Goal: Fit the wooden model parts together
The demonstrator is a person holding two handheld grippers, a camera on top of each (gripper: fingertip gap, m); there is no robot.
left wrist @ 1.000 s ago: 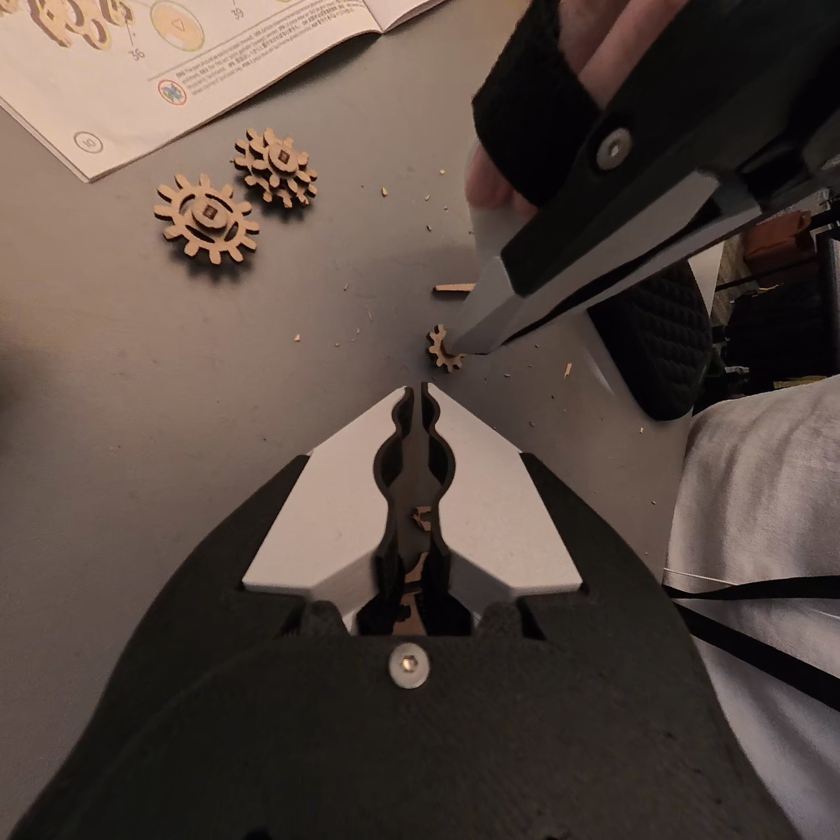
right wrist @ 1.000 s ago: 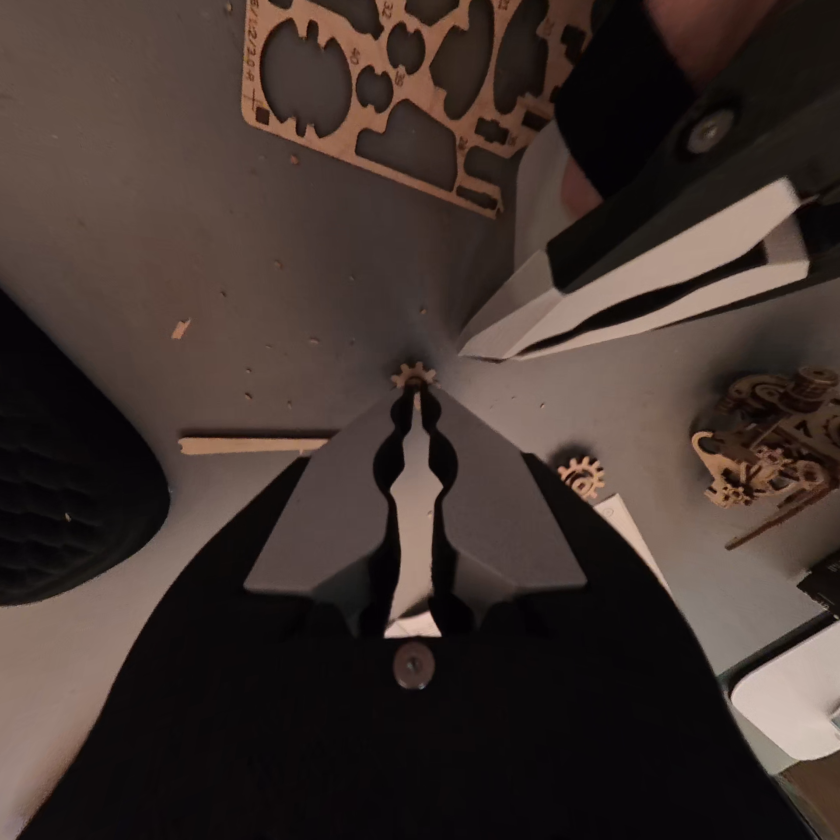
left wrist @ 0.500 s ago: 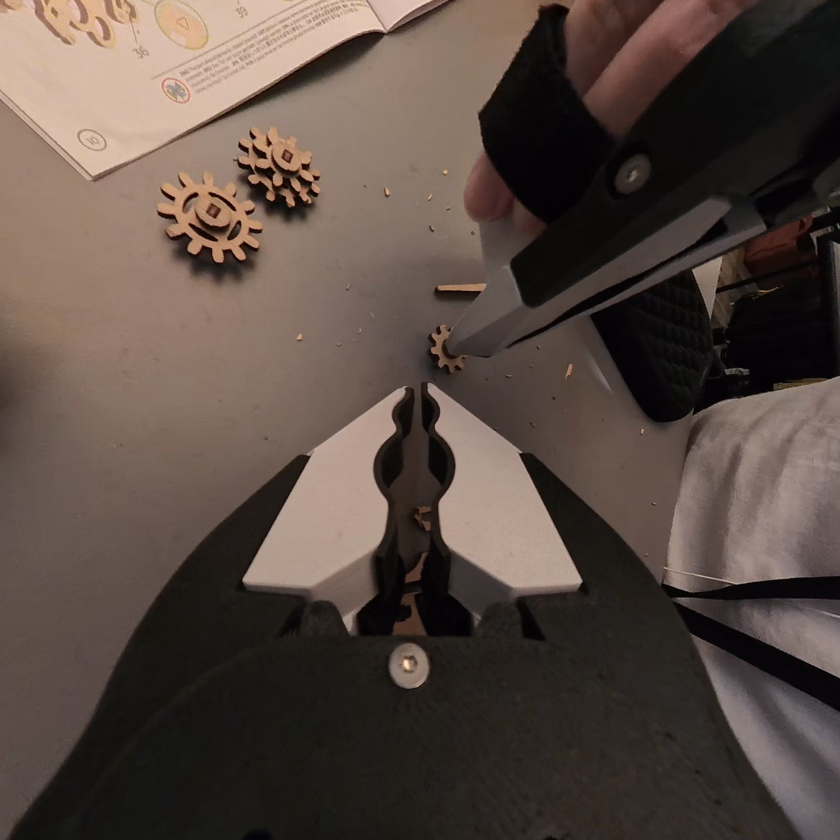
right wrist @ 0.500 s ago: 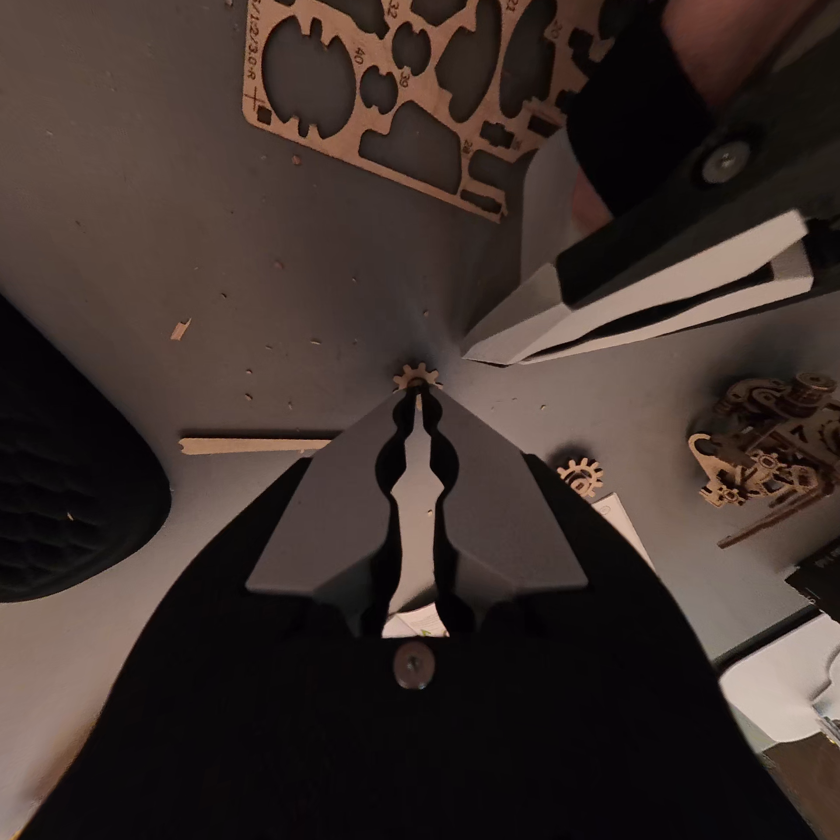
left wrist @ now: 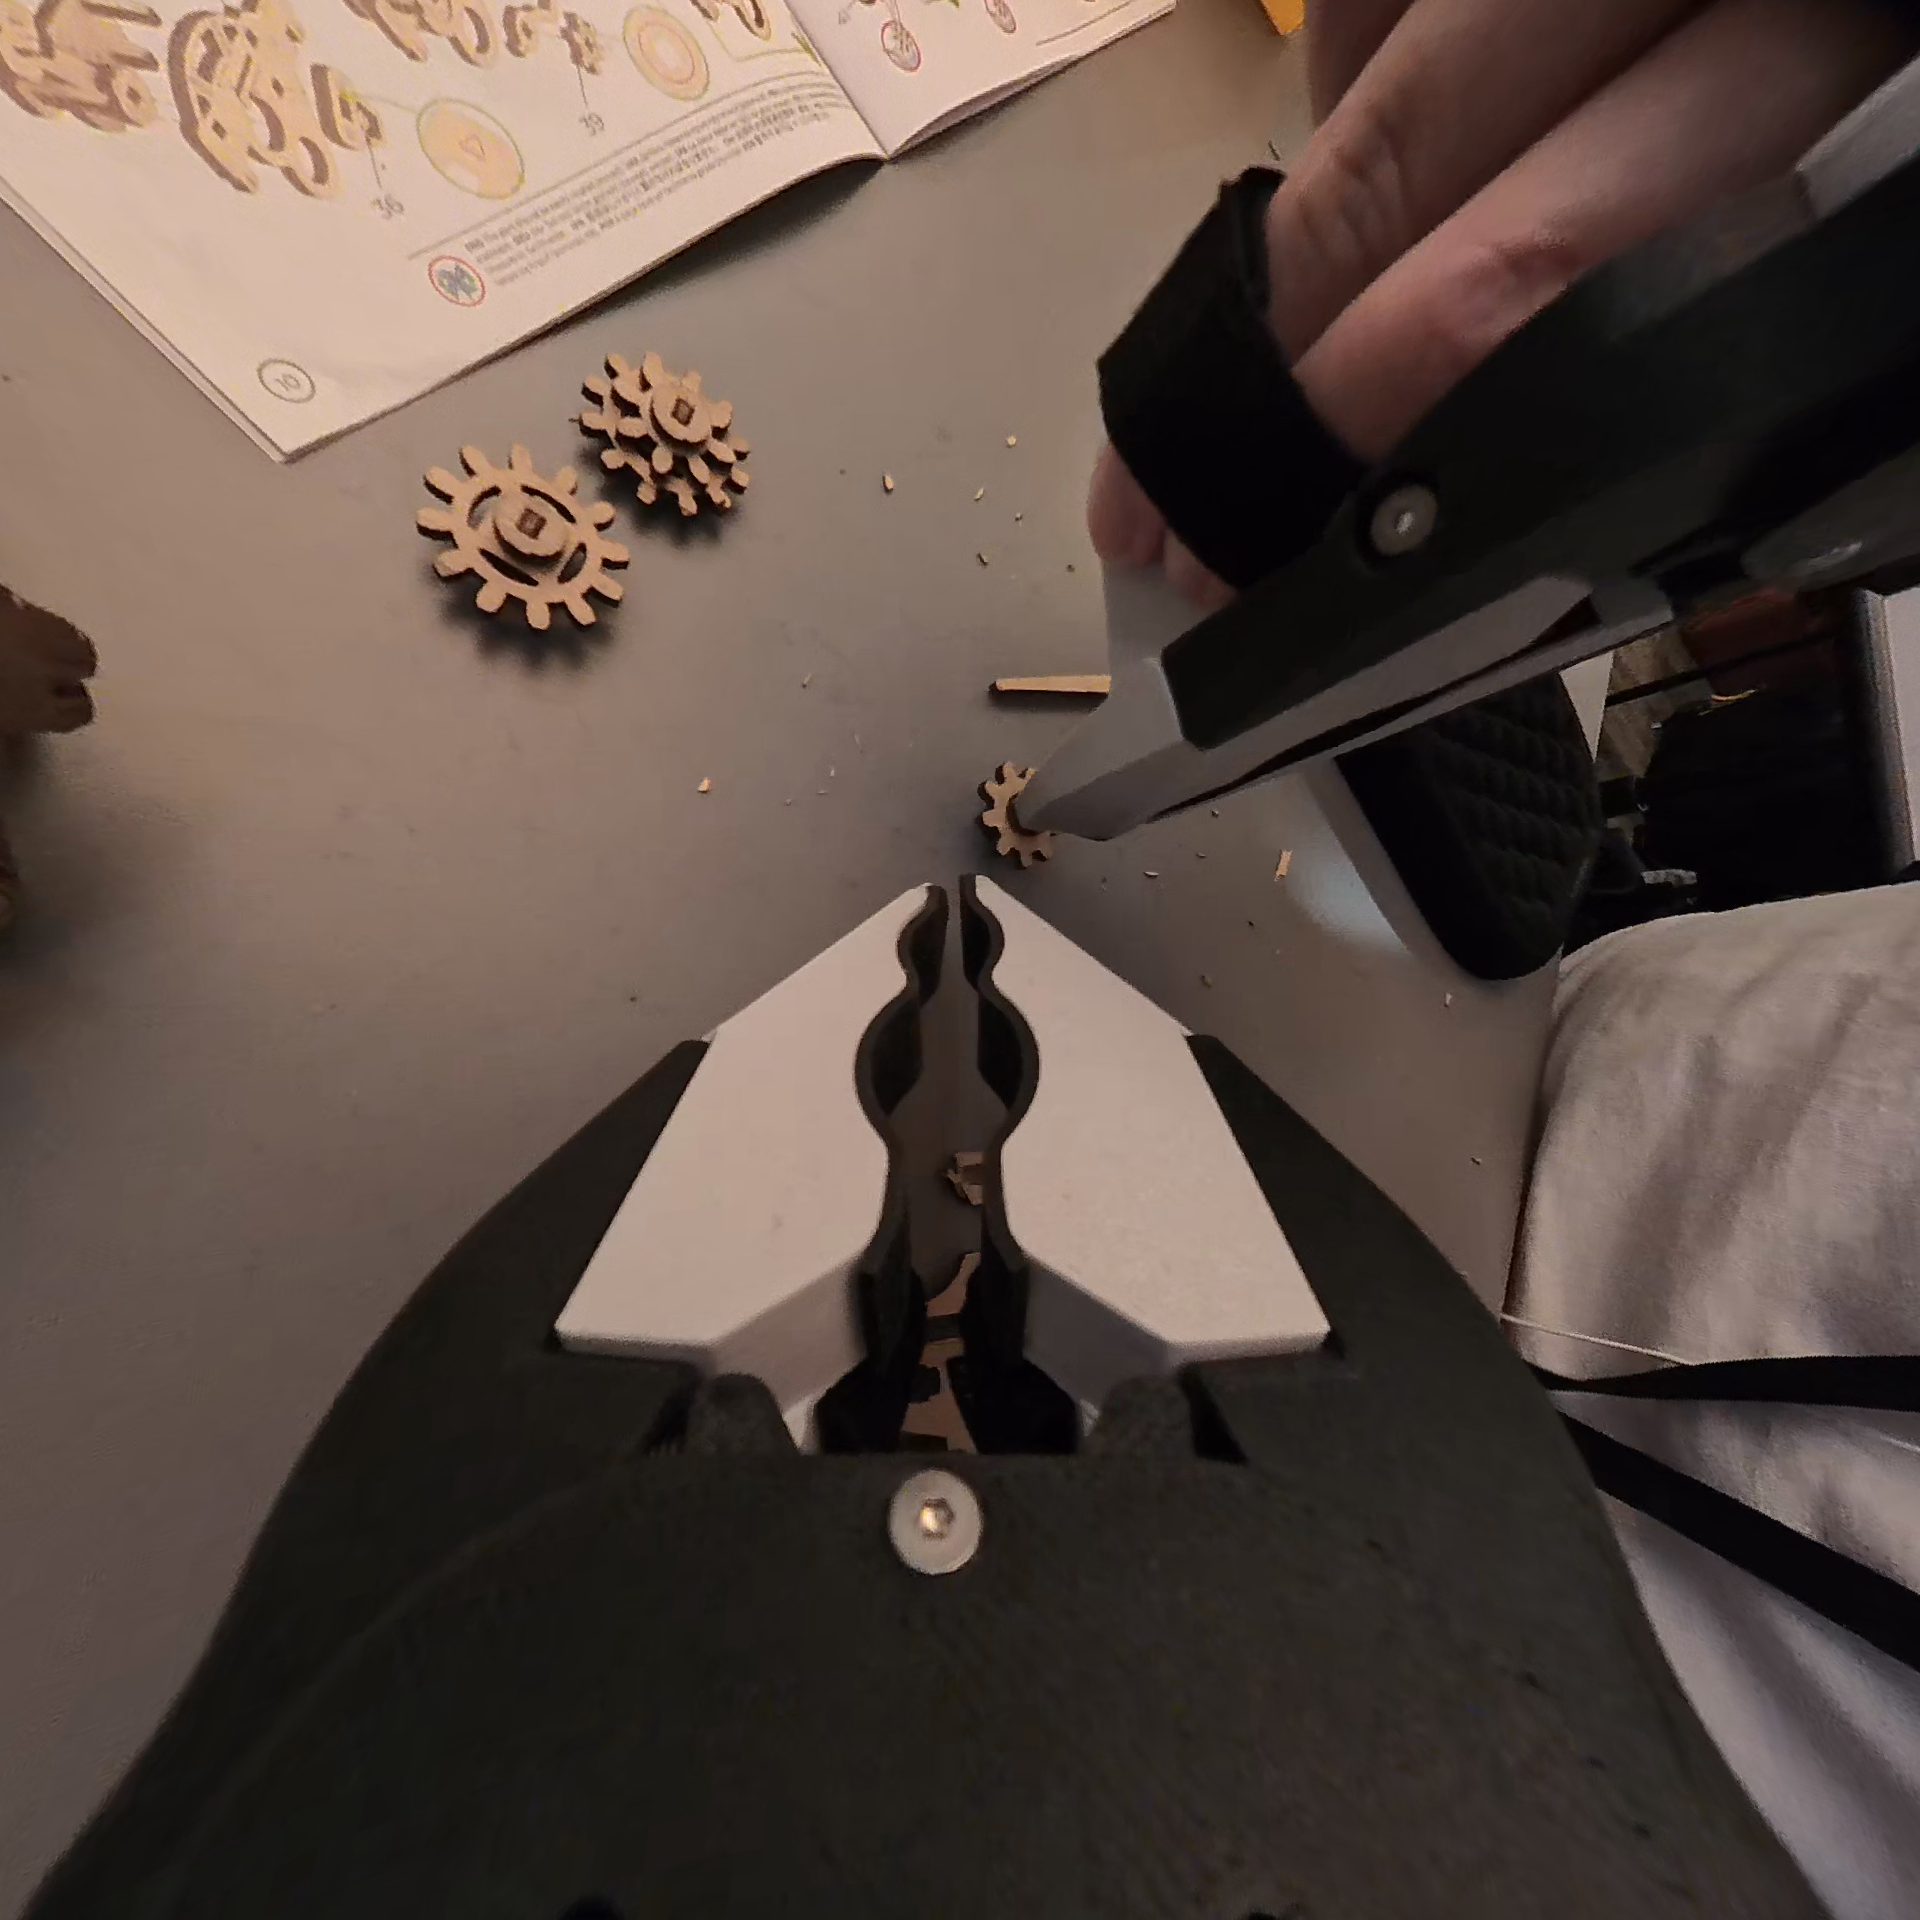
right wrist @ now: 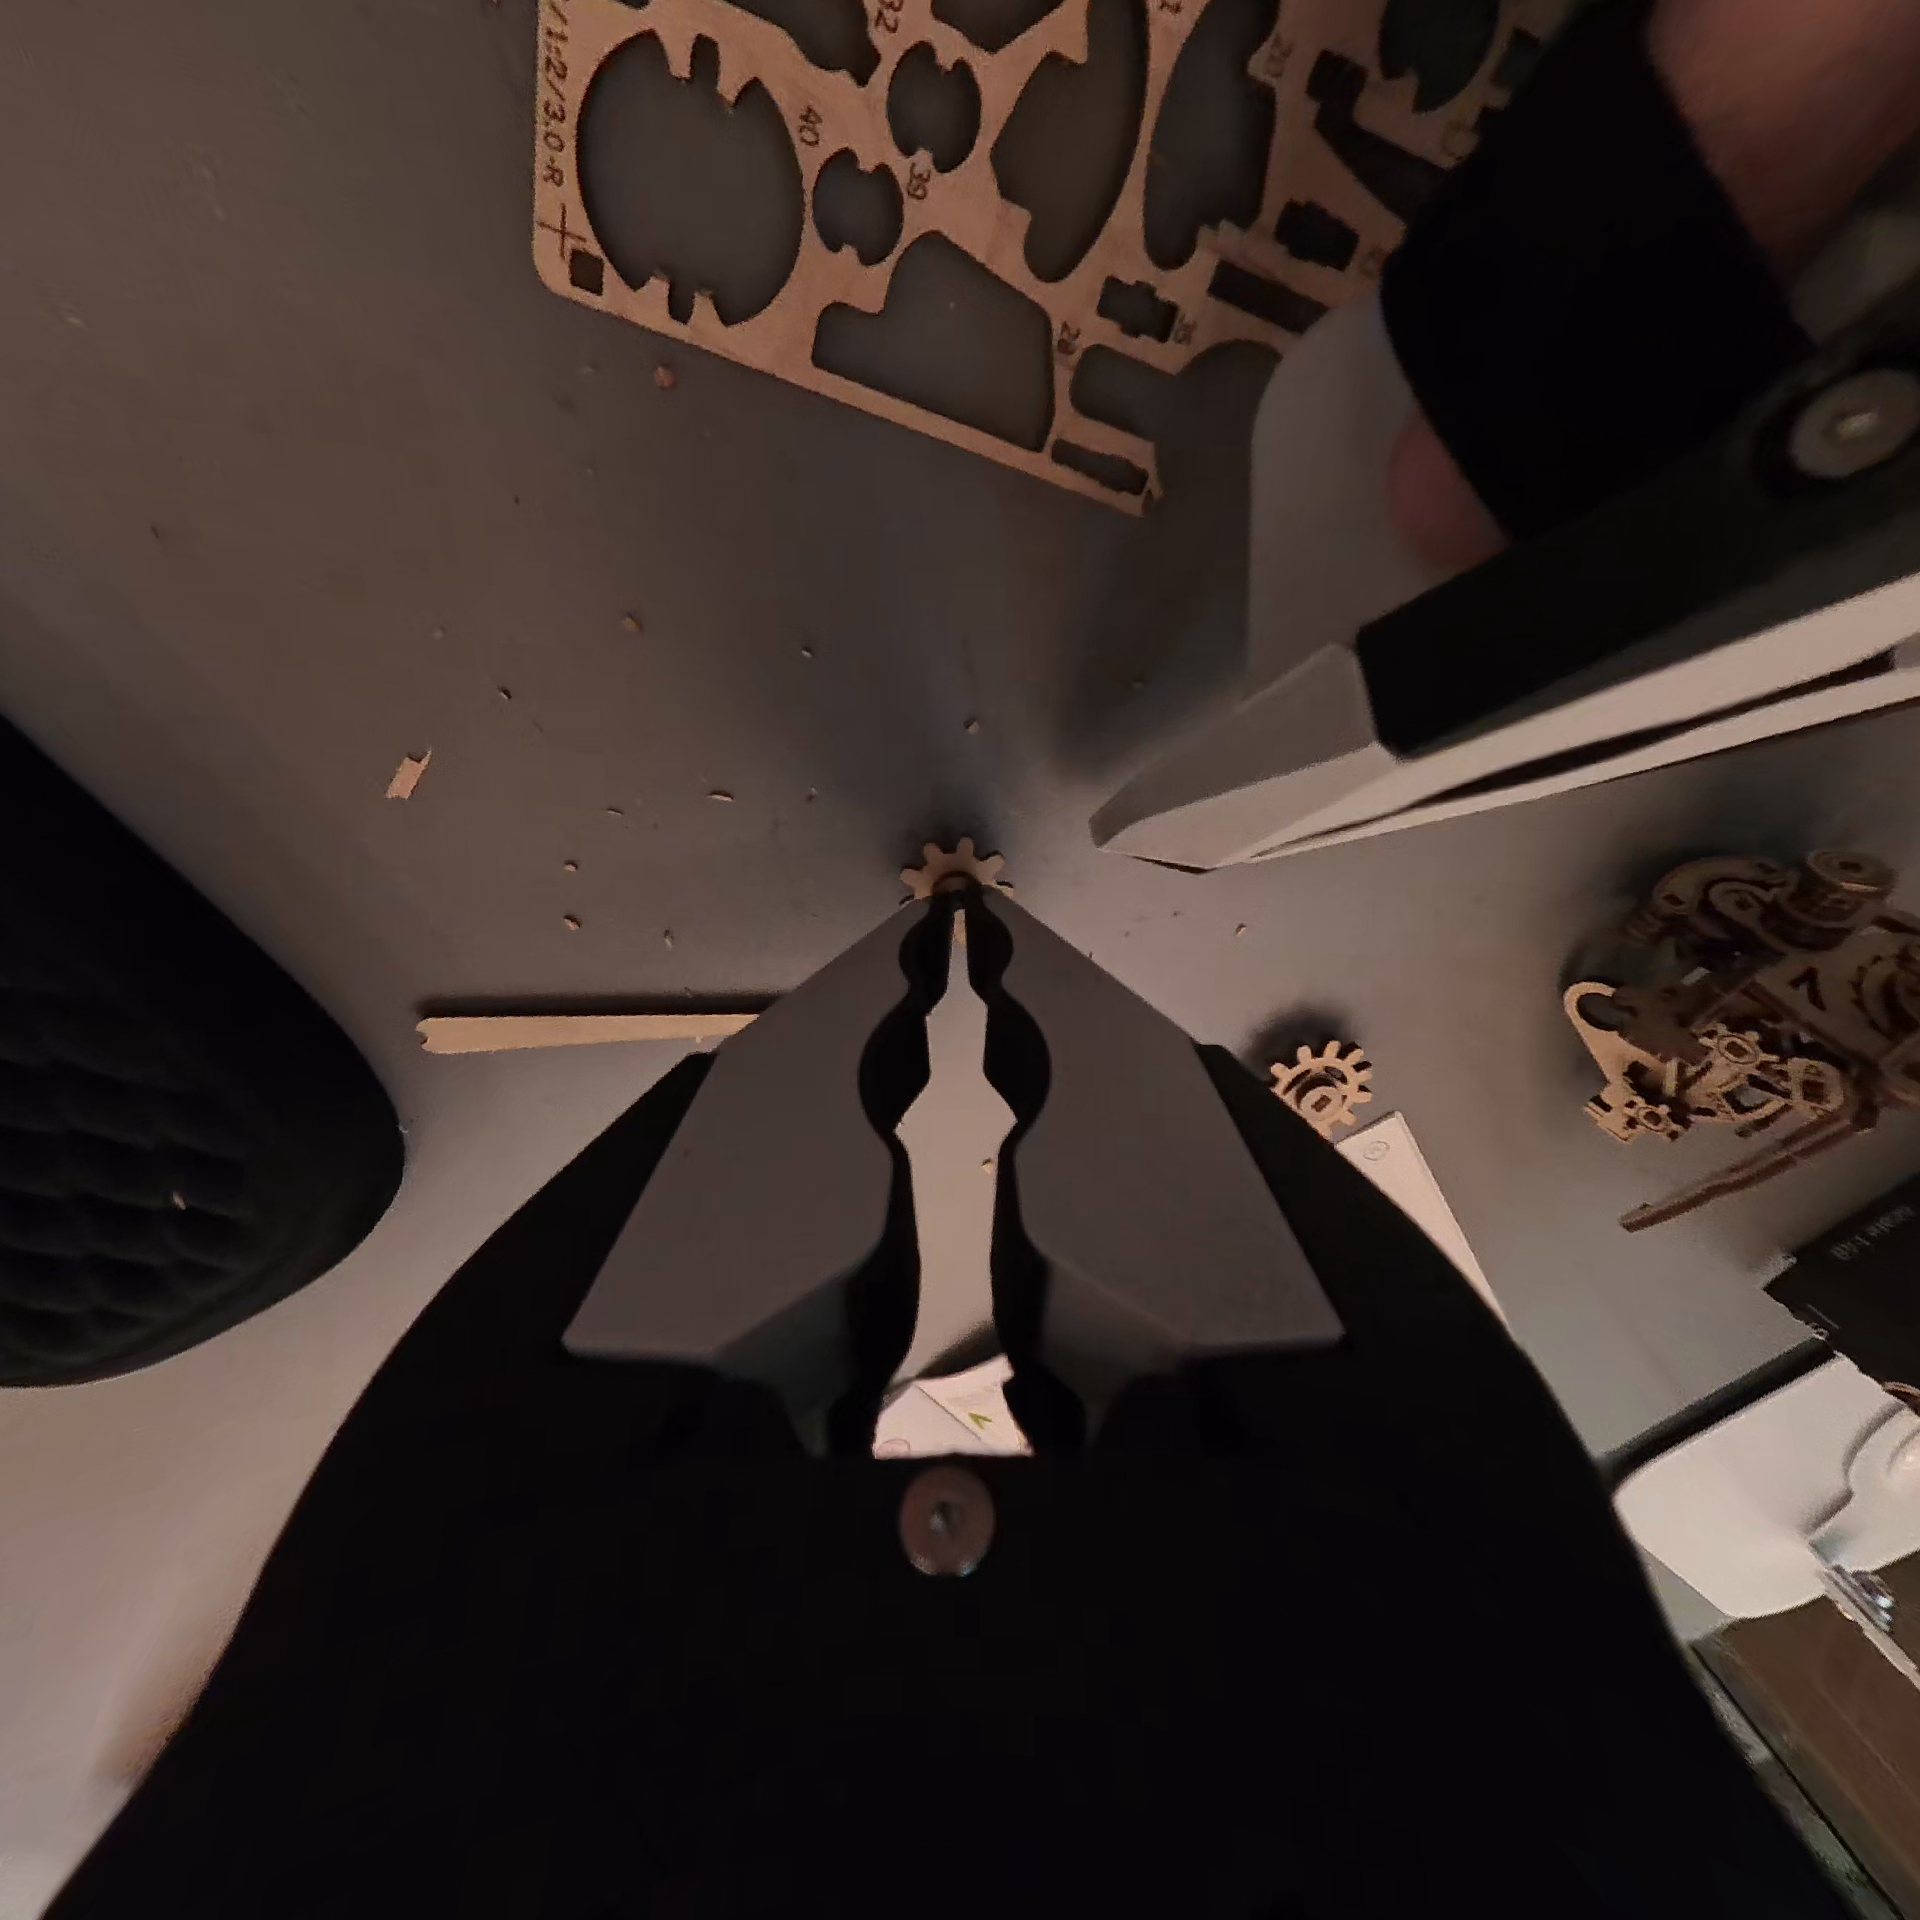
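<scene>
- Far left in the left wrist view, an open instruction booklet (left wrist: 436, 208) lies on the grey table (left wrist: 312, 831), and below its corner sit two wooden gears: a larger spoked gear (left wrist: 523, 535) and, just beside it, a stacked double gear (left wrist: 668, 431). Both lie flat and untouched.
- Nearer the middle, the left gripper (left wrist: 954, 902) hovers low over the table with its fingers drawn almost together. Nothing is pinched at the tips, though bits of wood show deep in the slot between them; I cannot tell what they are.
- Just right of those tips lies the small gear (left wrist: 1010, 826), flat on the table. The right gripper (left wrist: 1034, 816) comes down on it at a slant, its tips touching the gear.
- In the right wrist view the right gripper's fingers are nearly shut, tips resting on the hub of the small gear (right wrist: 951, 868). Whether they pinch the hub or only press on it I cannot tell.
- A thin wooden stick (right wrist: 582, 1031) lies left of that gripper, and the emptied part sheet (right wrist: 883, 239) lies beyond.
- To the right sits a partly built wooden model (right wrist: 1756, 997), well apart from both grippers, with another little gear (right wrist: 1320, 1081) closer in.
- My judgement: some assembly is done, but the loose gears still wait to be fitted, and the small gear is only now being picked up.
</scene>
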